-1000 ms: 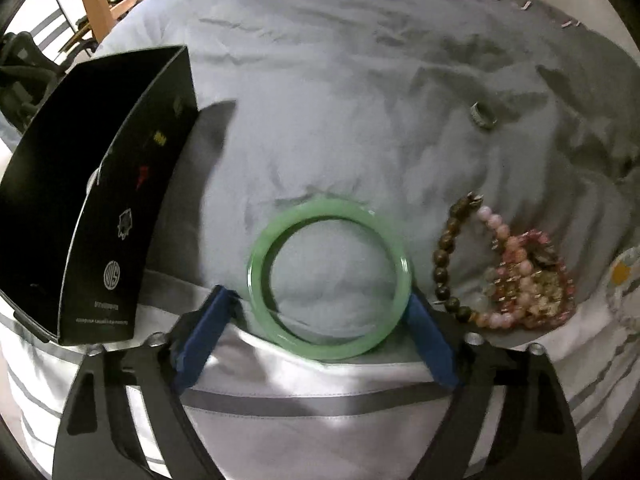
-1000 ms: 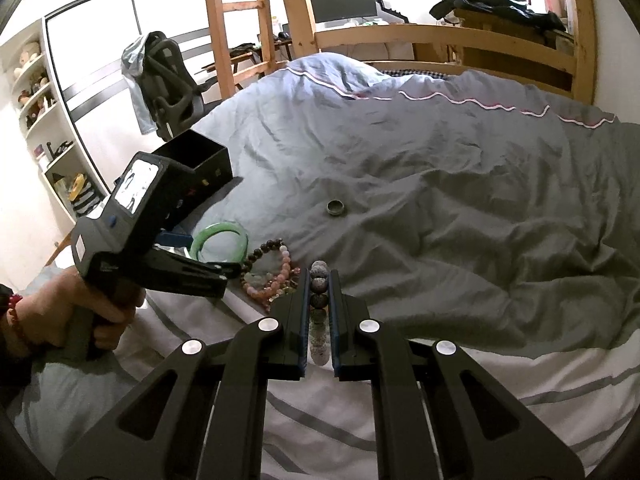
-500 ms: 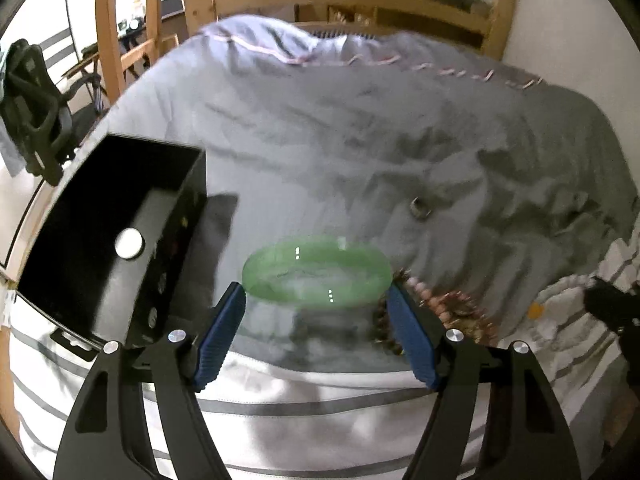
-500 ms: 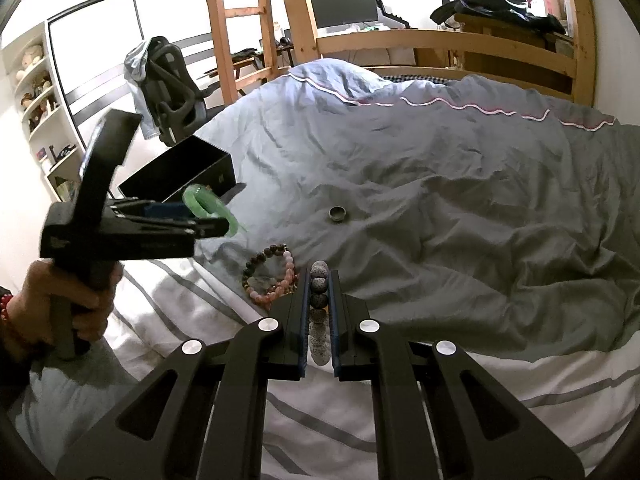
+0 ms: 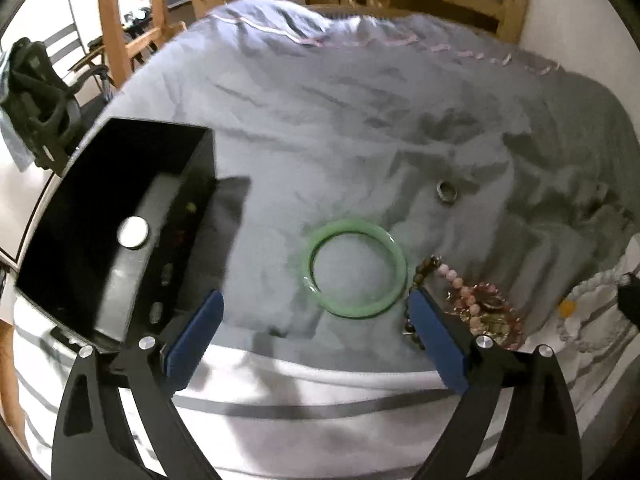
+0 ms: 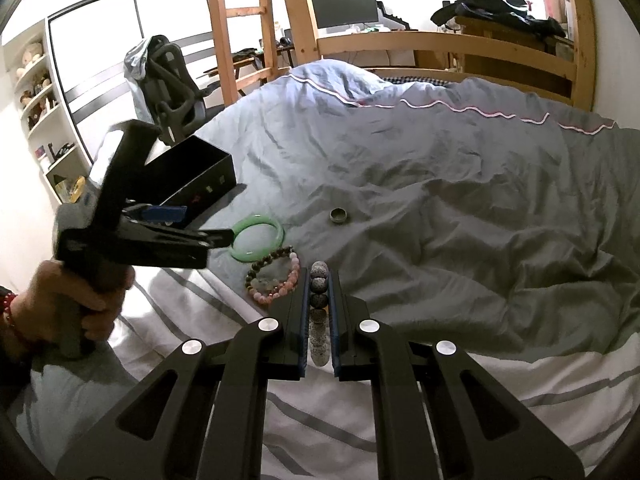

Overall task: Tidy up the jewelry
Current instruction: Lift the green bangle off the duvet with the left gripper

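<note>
Grey duvet (image 5: 340, 128), open black box (image 5: 100, 216) holding a white disc (image 5: 133, 232), left tongs (image 5: 316, 332) wide, right tongs (image 6: 319, 284) gripping bead bracelet (image 6: 319, 280)

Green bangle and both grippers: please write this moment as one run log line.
left gripper: open, empty | green bangle: flat on duvet, outside black box | right gripper: shut on grey bead bracelet

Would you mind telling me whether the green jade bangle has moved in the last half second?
Yes: the green jade bangle dropped from the left gripper onto the grey duvet.
</note>
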`<state>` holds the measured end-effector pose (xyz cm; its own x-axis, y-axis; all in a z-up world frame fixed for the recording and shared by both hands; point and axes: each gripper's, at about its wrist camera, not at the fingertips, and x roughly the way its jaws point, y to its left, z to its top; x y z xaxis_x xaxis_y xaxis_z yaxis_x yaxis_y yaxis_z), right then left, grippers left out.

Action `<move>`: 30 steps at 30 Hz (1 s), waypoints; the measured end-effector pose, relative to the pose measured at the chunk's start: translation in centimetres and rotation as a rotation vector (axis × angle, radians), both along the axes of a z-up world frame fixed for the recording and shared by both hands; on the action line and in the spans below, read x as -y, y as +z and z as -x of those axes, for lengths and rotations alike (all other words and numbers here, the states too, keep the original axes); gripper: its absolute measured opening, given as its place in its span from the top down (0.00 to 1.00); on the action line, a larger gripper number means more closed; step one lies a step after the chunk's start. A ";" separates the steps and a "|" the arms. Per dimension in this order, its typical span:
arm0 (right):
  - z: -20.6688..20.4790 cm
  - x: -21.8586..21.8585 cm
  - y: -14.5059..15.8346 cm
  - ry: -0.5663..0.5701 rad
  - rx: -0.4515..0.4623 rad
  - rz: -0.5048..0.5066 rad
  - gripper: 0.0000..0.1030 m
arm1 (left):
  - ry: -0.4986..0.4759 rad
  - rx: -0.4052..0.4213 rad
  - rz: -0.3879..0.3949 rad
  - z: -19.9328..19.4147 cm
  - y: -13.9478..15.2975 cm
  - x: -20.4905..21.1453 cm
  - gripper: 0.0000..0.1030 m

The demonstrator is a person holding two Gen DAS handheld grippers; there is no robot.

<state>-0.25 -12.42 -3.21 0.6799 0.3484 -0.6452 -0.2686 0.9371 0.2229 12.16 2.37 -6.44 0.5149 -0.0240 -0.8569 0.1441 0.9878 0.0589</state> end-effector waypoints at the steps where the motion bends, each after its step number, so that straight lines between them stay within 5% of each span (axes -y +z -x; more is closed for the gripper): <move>1: 0.0 0.0 0.0 -0.001 -0.001 -0.002 0.91 | -0.002 -0.011 -0.017 -0.3 -0.6 0.2 0.10; 4: -0.2 0.2 -0.2 -0.001 -0.005 -0.012 0.91 | 0.000 -0.056 -0.081 -1.6 -2.7 0.8 0.10; 10: -0.1 0.4 -0.4 0.004 -0.007 -0.021 0.91 | -0.033 -0.083 -0.038 -3.2 -4.3 1.6 0.10; 12: -0.2 0.5 -0.5 0.003 -0.010 -0.024 0.91 | -0.034 -0.086 0.002 -3.5 -4.4 1.3 0.22; 14: -0.3 0.4 -0.6 0.005 -0.013 -0.024 0.91 | -0.021 -0.083 0.029 -3.7 -4.1 0.8 0.30; 25: 0.4 0.8 0.2 0.002 0.022 -0.064 0.91 | -0.023 -0.001 0.107 -2.5 -0.3 0.1 0.32; 26: 0.4 0.9 0.4 0.002 0.023 -0.071 0.91 | -0.026 0.011 0.115 -2.3 0.3 0.1 0.34; 27: 0.4 0.9 0.7 0.002 0.028 -0.084 0.91 | -0.032 0.020 0.129 -1.9 0.8 0.0 0.51; 28: 0.5 1.0 1.0 0.003 0.031 -0.094 0.91 | -0.038 0.018 0.144 -1.8 1.5 -0.3 0.58; 30: 0.5 0.9 1.3 0.005 0.033 -0.103 0.91 | -0.033 0.026 0.153 -1.2 2.3 -0.4 0.59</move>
<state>-0.77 -13.35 -1.87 0.6982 0.4153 -0.5831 -0.2818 0.9082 0.3094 13.39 2.78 -4.17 0.5338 -0.1701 -0.8283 0.1768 0.9804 -0.0874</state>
